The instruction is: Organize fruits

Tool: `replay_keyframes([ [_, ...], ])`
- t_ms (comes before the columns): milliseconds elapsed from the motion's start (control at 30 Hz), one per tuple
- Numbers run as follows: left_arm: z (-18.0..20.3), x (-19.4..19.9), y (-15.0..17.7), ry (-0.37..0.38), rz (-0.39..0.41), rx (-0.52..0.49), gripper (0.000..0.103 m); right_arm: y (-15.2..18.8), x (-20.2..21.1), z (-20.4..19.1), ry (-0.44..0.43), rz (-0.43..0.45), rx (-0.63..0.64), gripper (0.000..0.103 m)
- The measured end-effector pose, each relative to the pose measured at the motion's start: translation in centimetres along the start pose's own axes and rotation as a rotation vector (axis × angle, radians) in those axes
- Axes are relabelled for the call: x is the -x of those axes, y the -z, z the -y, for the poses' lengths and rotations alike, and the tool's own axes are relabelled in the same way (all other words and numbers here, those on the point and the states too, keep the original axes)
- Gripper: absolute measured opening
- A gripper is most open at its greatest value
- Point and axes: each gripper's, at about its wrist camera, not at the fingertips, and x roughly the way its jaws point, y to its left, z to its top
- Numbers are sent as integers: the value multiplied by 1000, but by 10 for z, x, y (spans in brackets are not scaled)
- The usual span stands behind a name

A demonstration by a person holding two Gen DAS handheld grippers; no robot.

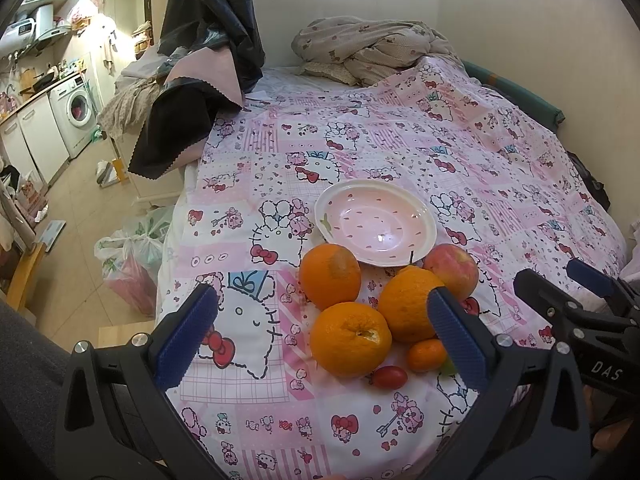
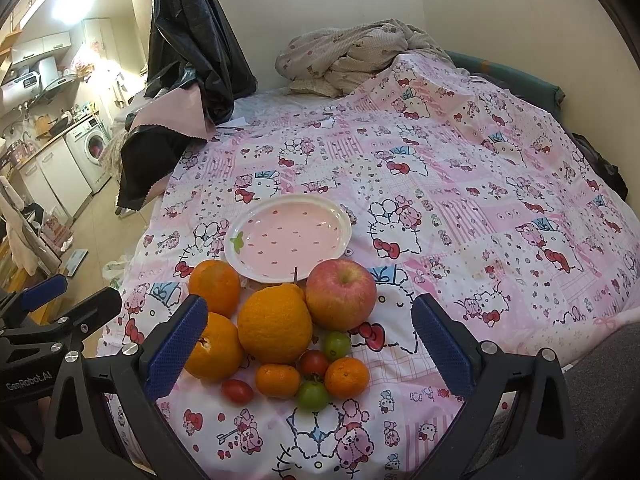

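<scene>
A pink strawberry-print plate (image 1: pixel 374 222) (image 2: pixel 288 236) lies empty on the bed. In front of it is a pile of fruit: three large oranges (image 1: pixel 350 338) (image 2: pixel 274 324), a red apple (image 1: pixel 452 270) (image 2: pixel 340 294), small tangerines (image 2: pixel 346 376), red cherry tomatoes (image 2: pixel 237 391) and green ones (image 2: pixel 313 394). My left gripper (image 1: pixel 322 324) is open and empty, hovering over the oranges. My right gripper (image 2: pixel 310 338) is open and empty above the small fruit. Each gripper shows at the edge of the other's view.
The bed has a pink cartoon-print sheet (image 1: pixel 400 140). A crumpled blanket (image 1: pixel 368 46) lies at its far end and a black plastic cover (image 1: pixel 208 20) hangs at the far left. Plastic bags (image 1: pixel 128 256) stand on the floor to the left.
</scene>
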Motion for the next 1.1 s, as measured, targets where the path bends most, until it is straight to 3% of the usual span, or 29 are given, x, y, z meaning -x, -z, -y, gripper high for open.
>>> replay_keyframes([
  [1100, 1, 1, -1, 2, 6, -2, 103, -1, -2, 3, 1, -3, 4, 103],
])
